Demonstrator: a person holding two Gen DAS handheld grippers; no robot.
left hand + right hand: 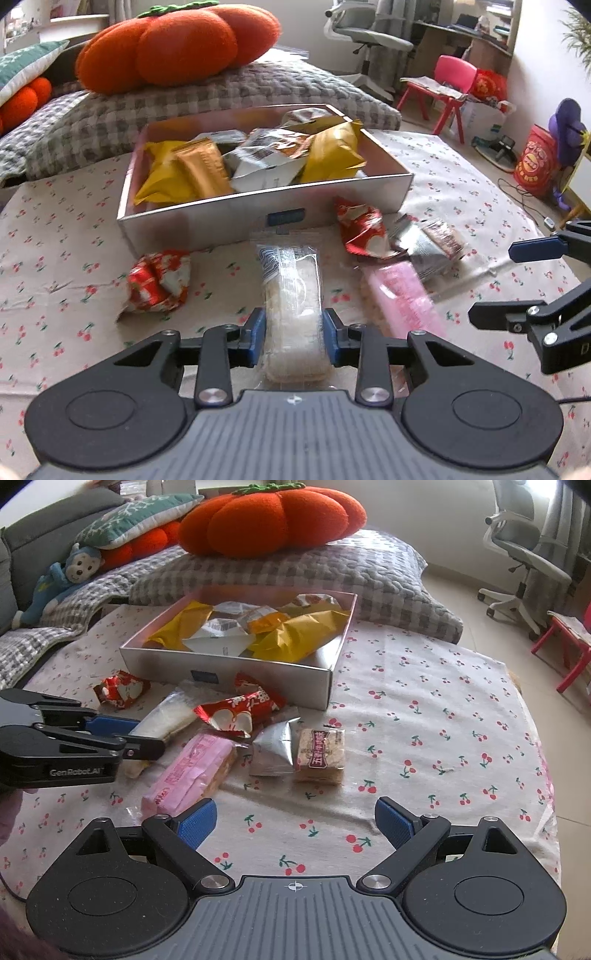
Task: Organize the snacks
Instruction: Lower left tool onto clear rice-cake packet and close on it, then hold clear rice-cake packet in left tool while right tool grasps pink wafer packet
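My left gripper (294, 338) is shut on a clear-wrapped white rice cracker pack (293, 306), in front of the silver box (258, 218) that holds several yellow, silver and orange snack packs. The pack also shows in the right wrist view (166, 716), with the left gripper (146, 734) around it. My right gripper (294, 825) is open and empty above the cherry-print cloth, near a pink snack pack (188, 771). Red packs (236, 710) (120, 688), a silver pack (271, 749) and a brown-label bar (321, 755) lie loose on the cloth.
The box (229, 664) sits on a cherry-print cloth (424, 738). Behind it lie a checked quilt (295, 572) and an orange pumpkin cushion (273, 520). An office chair (524, 554) and a red stool (565, 646) stand to the right.
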